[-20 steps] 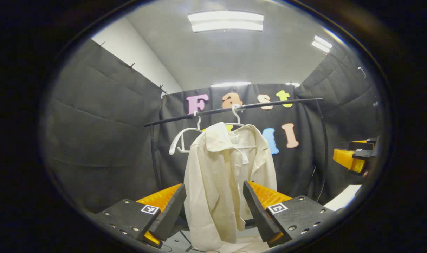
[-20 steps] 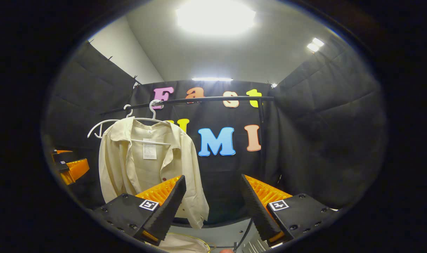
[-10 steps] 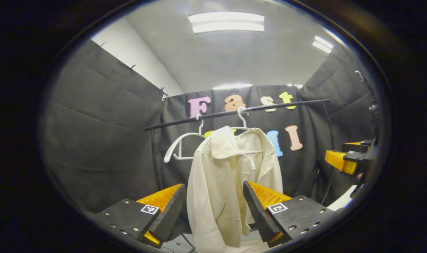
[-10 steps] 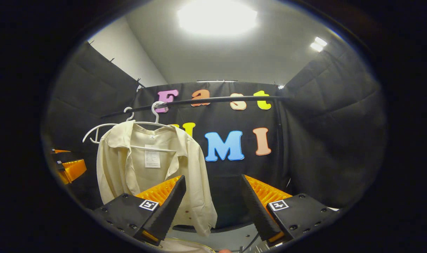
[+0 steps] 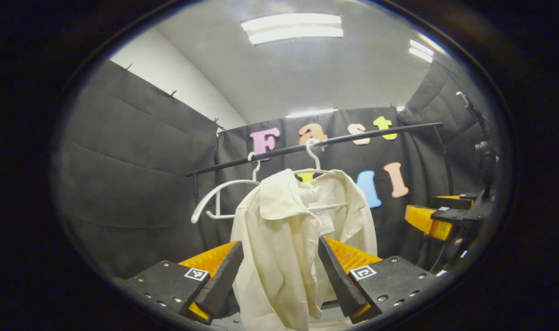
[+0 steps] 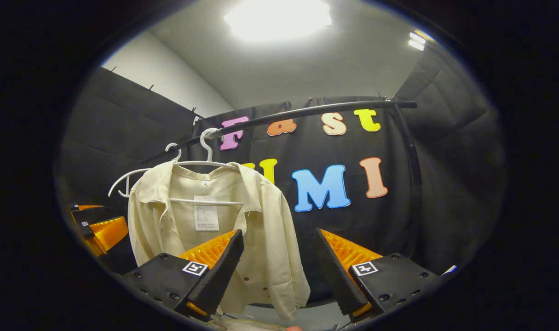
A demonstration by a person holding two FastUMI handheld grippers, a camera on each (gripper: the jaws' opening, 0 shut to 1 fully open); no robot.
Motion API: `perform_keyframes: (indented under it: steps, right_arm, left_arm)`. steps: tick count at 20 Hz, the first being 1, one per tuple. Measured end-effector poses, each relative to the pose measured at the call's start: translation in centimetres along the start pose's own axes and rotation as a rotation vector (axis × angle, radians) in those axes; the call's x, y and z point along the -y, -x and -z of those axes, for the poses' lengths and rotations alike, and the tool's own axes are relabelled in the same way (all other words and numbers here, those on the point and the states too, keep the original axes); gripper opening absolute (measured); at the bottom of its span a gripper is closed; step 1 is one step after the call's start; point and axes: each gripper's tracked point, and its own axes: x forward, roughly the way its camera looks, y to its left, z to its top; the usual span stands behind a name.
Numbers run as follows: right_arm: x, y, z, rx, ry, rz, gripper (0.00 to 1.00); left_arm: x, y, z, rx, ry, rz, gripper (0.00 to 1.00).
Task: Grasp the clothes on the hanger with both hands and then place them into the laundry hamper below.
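Observation:
A cream shirt [image 5: 284,239] hangs on a white hanger [image 5: 312,158] from a black rail [image 5: 316,145]; the right gripper view has the same shirt [image 6: 256,230] left of centre on its hanger [image 6: 208,147]. My left gripper [image 5: 279,276] is open, its fingers either side of the shirt's front, still short of the cloth. My right gripper [image 6: 279,271] is open too, with the shirt's right sleeve just beyond its left finger. Each gripper appears at the edge of the other's view, the right gripper [image 5: 438,220] and the left gripper [image 6: 97,227]. The hamper is hidden below.
A second, bare white hanger [image 5: 219,197] hangs on the rail to the left of the shirt. The rail's curved black upright [image 6: 410,151] stands at the right. Black cloth walls close the booth on three sides.
Both grippers have moved closer to the shirt, which now looks larger. In the right gripper view the shirt has shifted toward the centre. Both grippers stay open.

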Motion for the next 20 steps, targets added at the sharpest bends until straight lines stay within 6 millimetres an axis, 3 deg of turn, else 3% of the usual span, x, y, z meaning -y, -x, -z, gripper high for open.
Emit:
perform_keyframes:
  steps: [8, 12, 18, 20]
  right_arm:
    - [-1.8, -6.4, 0.9, -0.008, -0.04, -0.124, 0.96]
    - [-3.2, -9.0, 1.4, -0.006, -0.066, -0.188, 0.96]
    - [-5.2, -12.2, 2.0, -0.015, -0.107, -0.264, 0.96]
    - [-5.4, -12.9, 2.2, -0.017, -0.116, -0.27, 0.96]
  left_arm:
    - [3.9, -5.8, 0.7, -0.007, -0.042, -0.055, 0.95]
    - [4.8, -8.6, 1.3, -0.013, -0.05, -0.084, 0.95]
    - [3.9, -11.5, 2.4, -0.026, -0.063, -0.152, 0.95]
    - [3.7, -11.7, 2.9, -0.035, -0.065, -0.177, 0.95]
